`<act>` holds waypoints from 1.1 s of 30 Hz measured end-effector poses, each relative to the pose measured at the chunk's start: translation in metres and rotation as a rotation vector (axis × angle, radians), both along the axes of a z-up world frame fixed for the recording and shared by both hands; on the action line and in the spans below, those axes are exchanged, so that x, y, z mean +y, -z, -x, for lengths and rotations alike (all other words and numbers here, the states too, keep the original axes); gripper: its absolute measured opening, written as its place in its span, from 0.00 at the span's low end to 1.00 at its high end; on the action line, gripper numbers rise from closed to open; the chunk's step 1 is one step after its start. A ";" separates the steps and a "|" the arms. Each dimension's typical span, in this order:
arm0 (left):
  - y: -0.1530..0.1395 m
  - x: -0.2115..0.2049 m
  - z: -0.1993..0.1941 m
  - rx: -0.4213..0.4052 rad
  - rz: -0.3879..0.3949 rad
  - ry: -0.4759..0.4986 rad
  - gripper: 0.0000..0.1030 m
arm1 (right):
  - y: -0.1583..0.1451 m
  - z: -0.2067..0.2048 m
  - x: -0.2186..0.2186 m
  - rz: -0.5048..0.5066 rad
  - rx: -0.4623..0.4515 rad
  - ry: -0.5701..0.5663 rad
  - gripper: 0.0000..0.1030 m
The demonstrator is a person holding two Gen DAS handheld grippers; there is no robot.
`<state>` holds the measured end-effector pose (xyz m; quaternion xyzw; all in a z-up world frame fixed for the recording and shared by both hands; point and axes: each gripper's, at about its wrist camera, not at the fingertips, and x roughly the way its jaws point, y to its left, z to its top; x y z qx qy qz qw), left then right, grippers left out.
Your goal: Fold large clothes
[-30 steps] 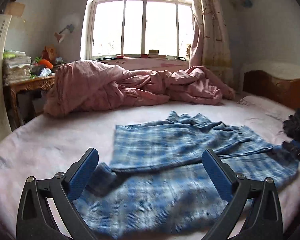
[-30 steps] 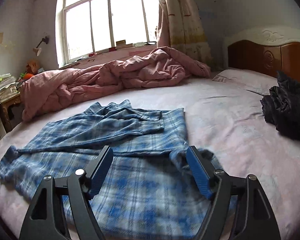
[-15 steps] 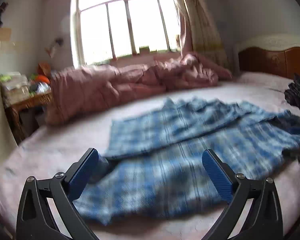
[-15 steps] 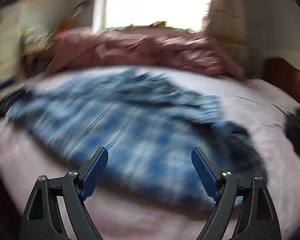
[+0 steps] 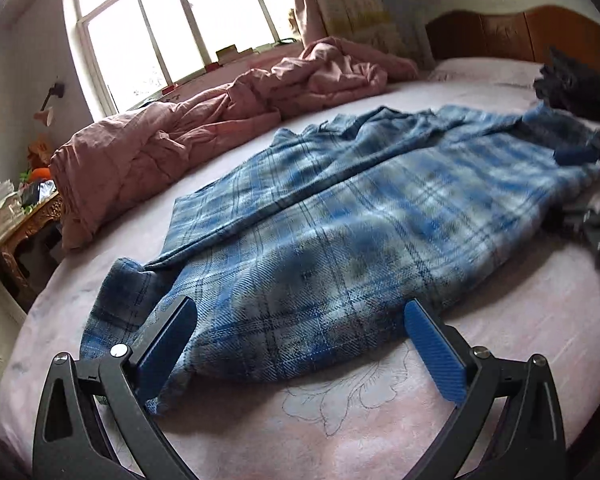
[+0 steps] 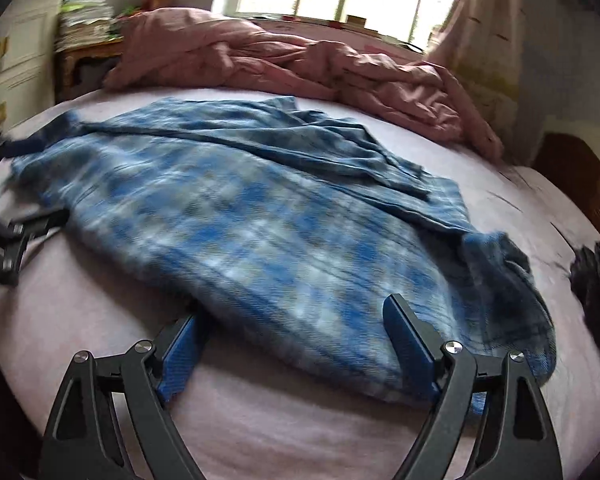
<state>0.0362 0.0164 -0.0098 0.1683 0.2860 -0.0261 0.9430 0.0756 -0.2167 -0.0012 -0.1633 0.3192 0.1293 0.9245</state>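
A blue plaid shirt [image 5: 340, 232] lies spread on the pink bed sheet [image 5: 520, 340], already doubled lengthwise, with a sleeve laid along its far side and the near folded edge facing us. We judge it soft and light, a brushed flannel that will drape and sag rather than hold a line, and grippy enough on the sheet to drag and wrinkle if pulled flat. The best holds, as we read it, are the two near corners of the folded edge, pinched through all layers so the fold lifts evenly. Our left gripper [image 5: 300, 340] is spread wide, its fingers straddling the near edge at the hem end without pinching it. Our right gripper [image 6: 292, 344] is likewise wide apart, its jaws having just been opening, with the cloth's near edge lying between the fingers but not clamped. Beyond the shirt, a rumpled pink quilt [image 5: 172, 140] is heaped under the window [image 5: 180, 32], dark clothing [image 5: 572, 84] sits by the wooden headboard [image 5: 520, 36], and a cluttered side table [image 5: 24, 220] stands at the bed's far corner
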 end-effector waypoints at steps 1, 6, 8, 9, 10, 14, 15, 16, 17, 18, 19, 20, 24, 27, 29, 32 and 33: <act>0.000 0.000 -0.001 0.004 -0.007 -0.001 1.00 | 0.000 -0.002 -0.002 0.006 -0.003 0.014 0.85; -0.003 0.008 -0.006 0.008 -0.006 -0.029 1.00 | 0.000 -0.010 -0.012 -0.003 0.009 0.069 0.85; -0.002 0.011 -0.009 0.009 -0.041 -0.043 1.00 | 0.001 -0.012 -0.014 0.002 0.009 0.085 0.85; -0.001 0.013 -0.011 0.007 -0.059 -0.064 1.00 | 0.001 -0.012 -0.015 0.010 0.004 0.098 0.85; -0.001 0.016 -0.012 0.011 -0.061 -0.078 1.00 | 0.000 -0.012 -0.016 0.022 -0.007 0.114 0.85; -0.004 0.029 -0.019 0.037 -0.022 -0.126 1.00 | -0.002 -0.014 -0.024 0.044 -0.033 0.163 0.85; -0.004 0.030 -0.019 0.042 -0.037 -0.126 1.00 | -0.003 -0.014 -0.026 0.039 -0.035 0.174 0.85; -0.004 0.031 -0.018 0.059 -0.042 -0.101 1.00 | -0.003 -0.015 -0.028 0.036 -0.037 0.184 0.85; -0.004 0.032 -0.017 0.094 -0.022 -0.047 1.00 | -0.004 -0.016 -0.031 0.035 -0.038 0.197 0.85; -0.005 0.032 -0.013 0.131 0.014 0.019 1.00 | -0.004 -0.018 -0.034 0.033 -0.037 0.207 0.85; -0.007 0.033 -0.009 0.160 0.050 0.079 1.00 | -0.004 -0.019 -0.036 0.024 -0.031 0.213 0.85; -0.008 0.032 -0.004 0.171 0.062 0.113 1.00 | -0.004 -0.021 -0.038 0.012 -0.023 0.215 0.85; -0.004 0.023 -0.003 0.165 -0.068 0.086 1.00 | -0.004 -0.021 -0.037 0.018 -0.027 0.221 0.85; 0.000 0.025 -0.014 0.153 -0.092 0.022 1.00 | -0.005 -0.019 -0.034 0.032 -0.047 0.227 0.85; 0.000 0.027 -0.021 0.122 -0.115 -0.025 1.00 | -0.010 -0.015 -0.035 0.027 -0.086 0.237 0.85; 0.001 0.036 -0.026 0.073 -0.144 -0.120 1.00 | -0.020 -0.009 -0.039 -0.002 -0.145 0.262 0.85; 0.000 0.039 -0.027 0.054 -0.161 -0.153 1.00 | -0.024 -0.007 -0.042 -0.019 -0.158 0.275 0.85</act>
